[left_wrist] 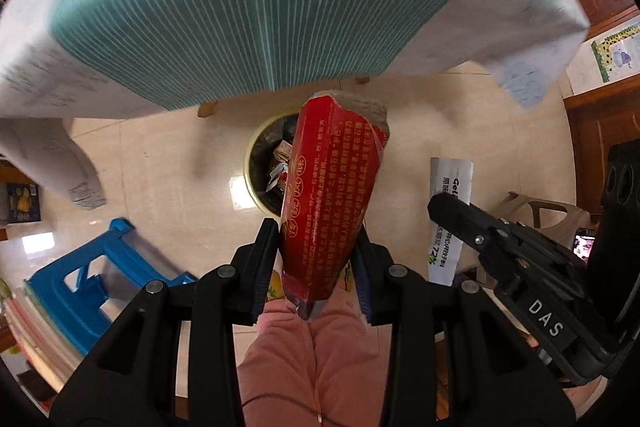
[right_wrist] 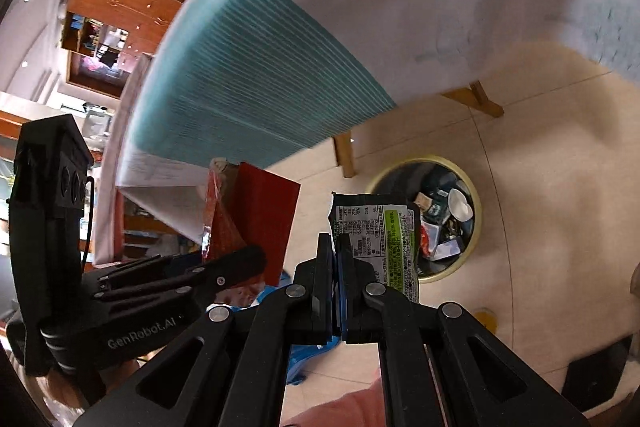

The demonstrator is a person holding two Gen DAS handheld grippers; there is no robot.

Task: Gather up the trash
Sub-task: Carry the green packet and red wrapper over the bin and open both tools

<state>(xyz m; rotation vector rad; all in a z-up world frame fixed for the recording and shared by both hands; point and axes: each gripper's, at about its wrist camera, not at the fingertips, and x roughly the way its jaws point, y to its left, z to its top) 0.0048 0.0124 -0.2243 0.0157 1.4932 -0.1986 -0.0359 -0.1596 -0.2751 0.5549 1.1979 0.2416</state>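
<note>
Tiled floor (left_wrist: 160, 163) below — red box (left_wrist: 328, 195) clamped between left tongs (left_wrist: 318, 263).

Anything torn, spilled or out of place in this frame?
The red carton clamped in the left gripper has a torn, ragged top edge with bare cardboard showing, as trash would. The right gripper pinches a flat printed wrapper. No spill shows around the yellow-rimmed trash bin on the floor.

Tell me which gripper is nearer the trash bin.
Left, as far as the views show. The left gripper, holding the red carton, hangs almost over the trash bin. The right gripper, shut on the green-labelled wrapper, sits off to one side.
</note>
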